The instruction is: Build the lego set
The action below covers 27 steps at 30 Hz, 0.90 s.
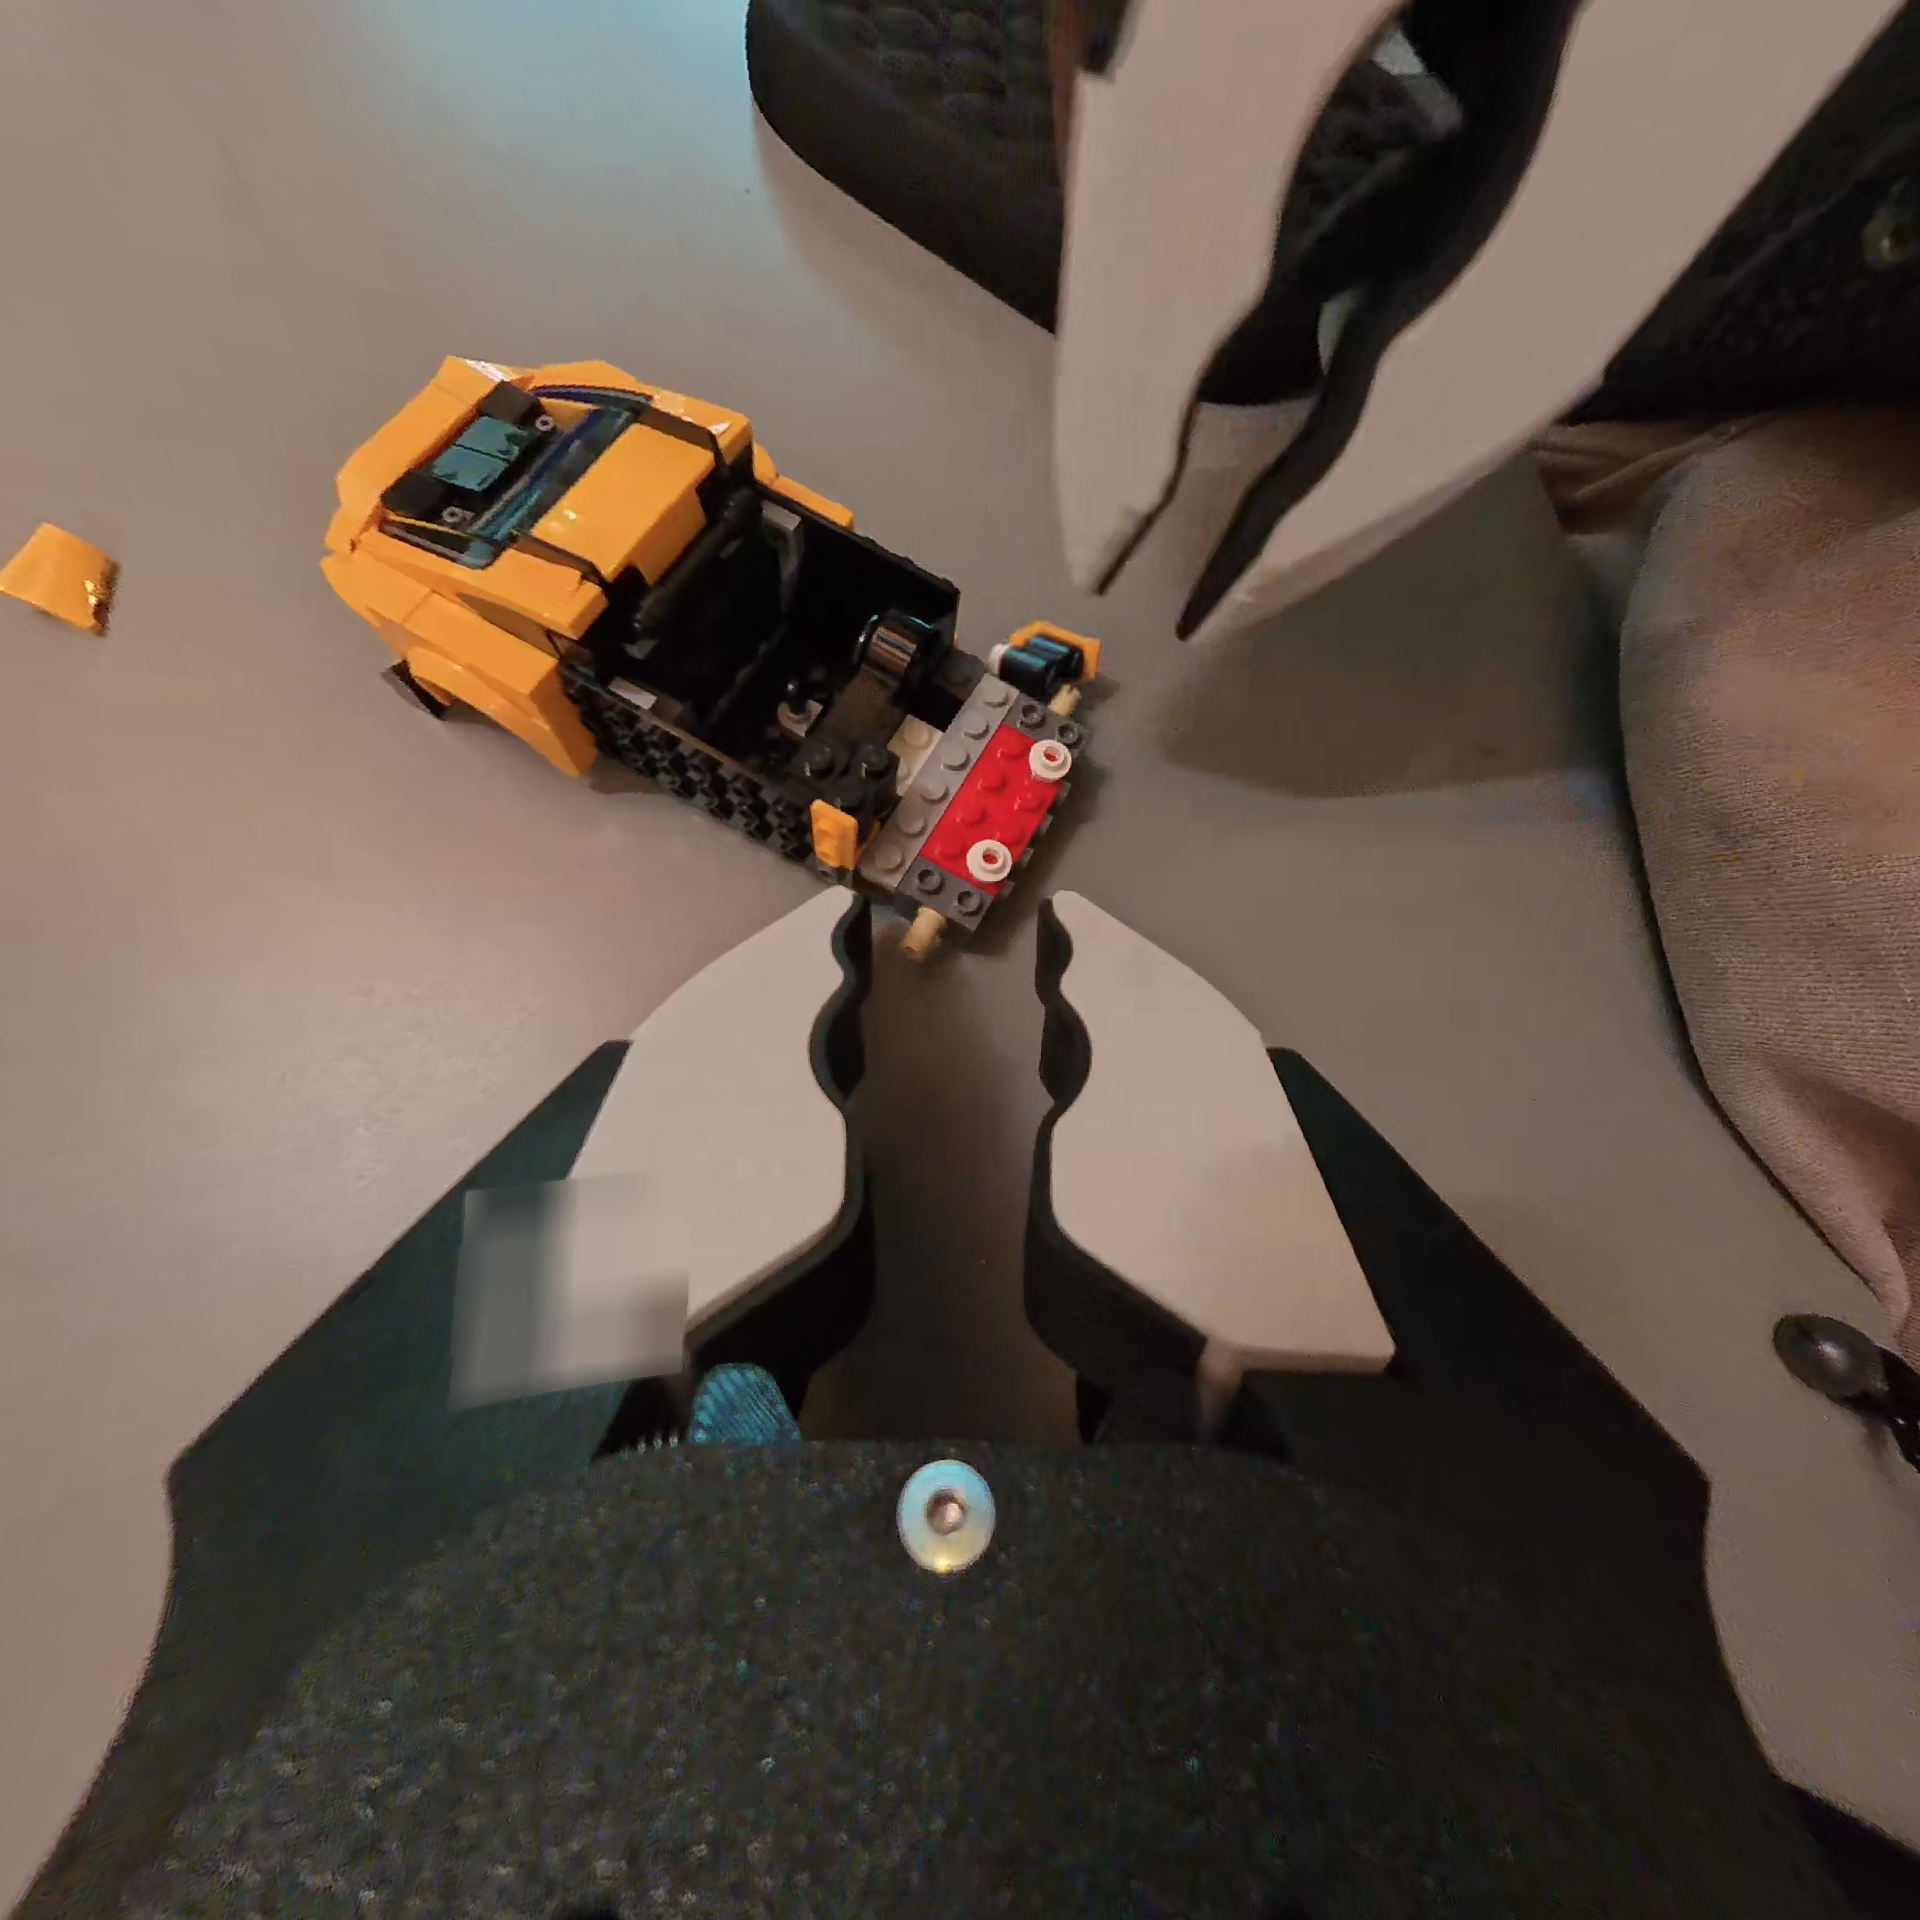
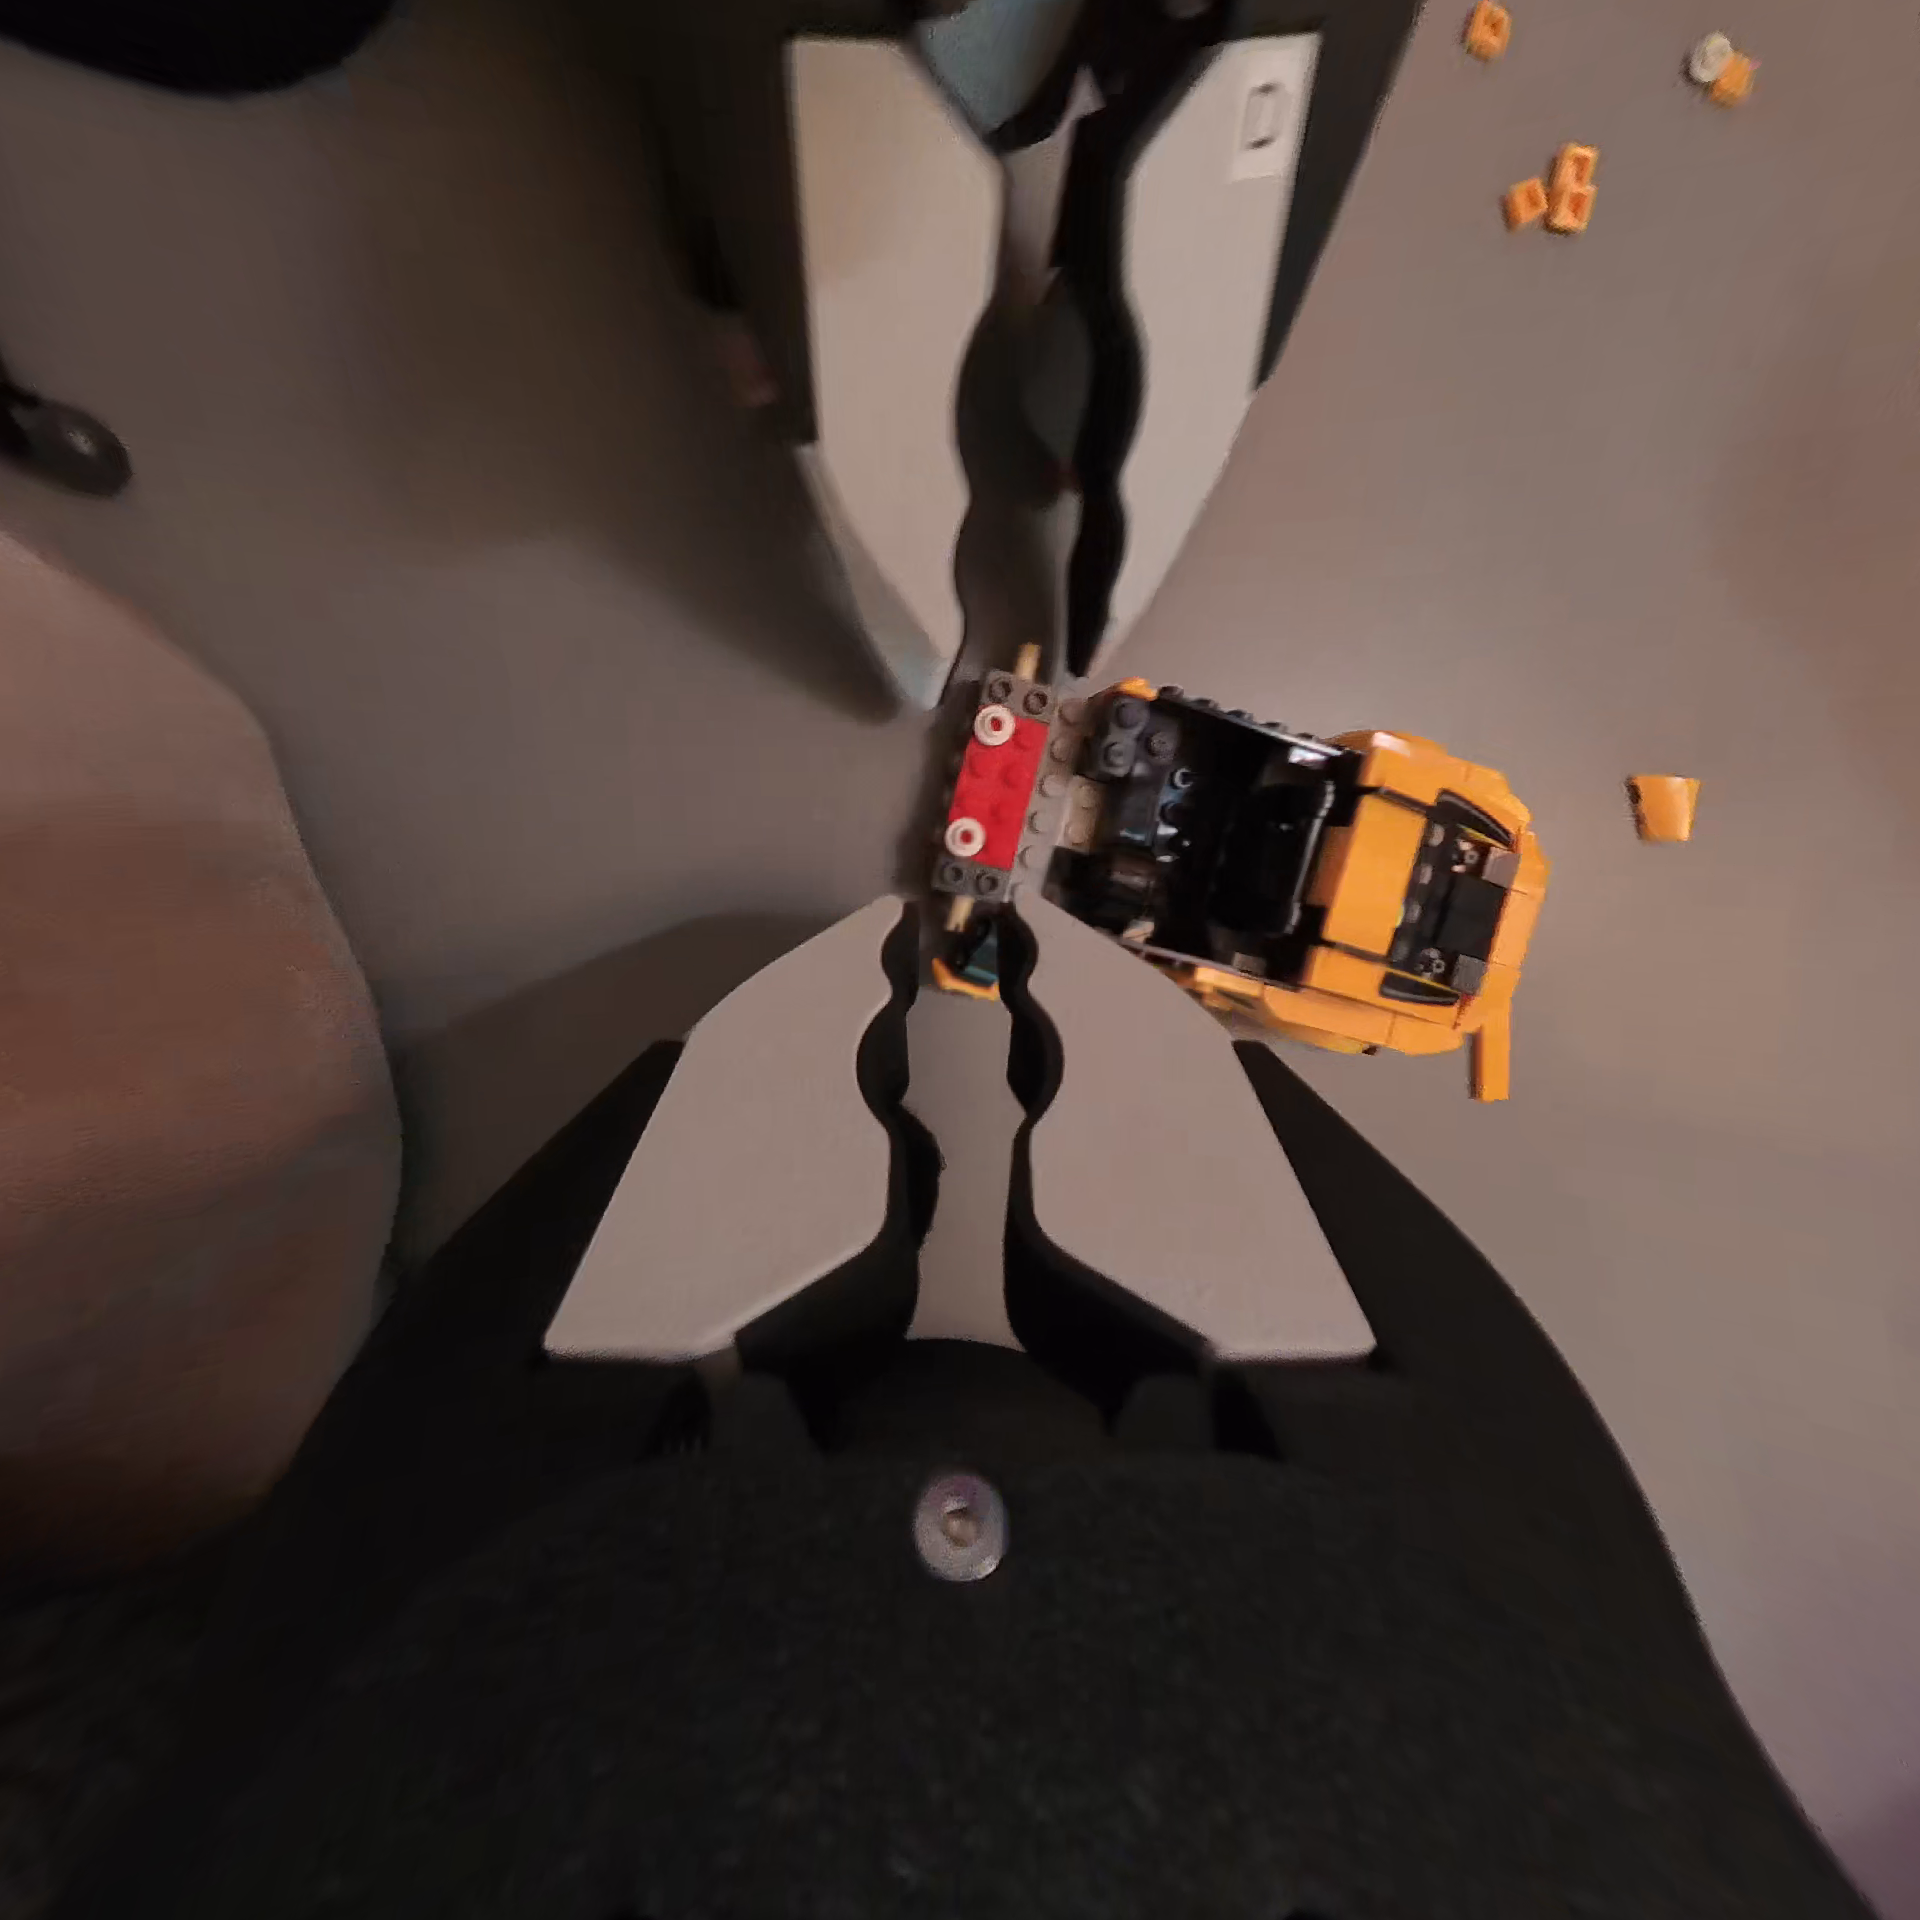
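On the grey table [image 1: 208, 935], well in from its edges, sits a half-stripped orange brick car [image 1: 499, 561]. The left gripper [image 1: 948, 914] gapes empty beside its studded end. The right gripper [image 2: 961, 951] narrows around a small orange-black piece [image 2: 971, 966] there; whether its pads press is unclear.

An orange and black brick car [image 1: 582, 582] with a red plate [image 1: 992, 805] lies on a grey table [image 1: 208, 935].

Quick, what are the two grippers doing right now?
Left gripper: open, with the toy car's tan pin between its tips, not squeezed.
Right gripper: narrowly open at a small orange-and-black piece; no grip shows.
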Each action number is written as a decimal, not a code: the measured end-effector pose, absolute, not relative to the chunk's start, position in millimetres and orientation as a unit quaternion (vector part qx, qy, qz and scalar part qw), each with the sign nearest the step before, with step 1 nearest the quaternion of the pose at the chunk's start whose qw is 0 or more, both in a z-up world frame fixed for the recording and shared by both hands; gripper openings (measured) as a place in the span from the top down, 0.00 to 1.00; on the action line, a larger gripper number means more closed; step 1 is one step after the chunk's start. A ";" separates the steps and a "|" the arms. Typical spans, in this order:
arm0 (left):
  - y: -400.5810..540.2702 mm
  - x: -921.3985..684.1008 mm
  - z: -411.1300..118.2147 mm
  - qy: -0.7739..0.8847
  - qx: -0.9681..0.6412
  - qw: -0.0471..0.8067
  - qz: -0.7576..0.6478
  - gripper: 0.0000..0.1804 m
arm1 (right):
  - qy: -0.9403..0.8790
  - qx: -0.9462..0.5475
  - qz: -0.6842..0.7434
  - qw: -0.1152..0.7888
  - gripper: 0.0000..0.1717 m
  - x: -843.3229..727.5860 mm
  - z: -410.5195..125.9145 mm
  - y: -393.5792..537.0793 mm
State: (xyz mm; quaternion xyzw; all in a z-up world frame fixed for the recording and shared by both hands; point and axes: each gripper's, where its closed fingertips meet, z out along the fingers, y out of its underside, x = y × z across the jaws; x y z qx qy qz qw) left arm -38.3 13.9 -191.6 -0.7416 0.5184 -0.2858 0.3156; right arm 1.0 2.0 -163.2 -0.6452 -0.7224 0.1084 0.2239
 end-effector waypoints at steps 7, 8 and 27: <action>18.9 -39.0 -189.4 0.512 -0.741 0.330 -0.283 0.84 | -0.703 -0.635 0.055 0.315 0.88 23.4 -183.9 3.3; 19.3 -39.0 -189.6 0.511 -0.742 0.330 -0.283 0.84 | -0.701 -0.630 0.049 0.330 0.88 22.8 -183.9 4.3; 16.1 -31.8 -163.0 0.544 -0.681 0.413 -0.266 0.84 | -0.563 -0.716 0.342 0.229 0.90 12.1 -168.2 -2.0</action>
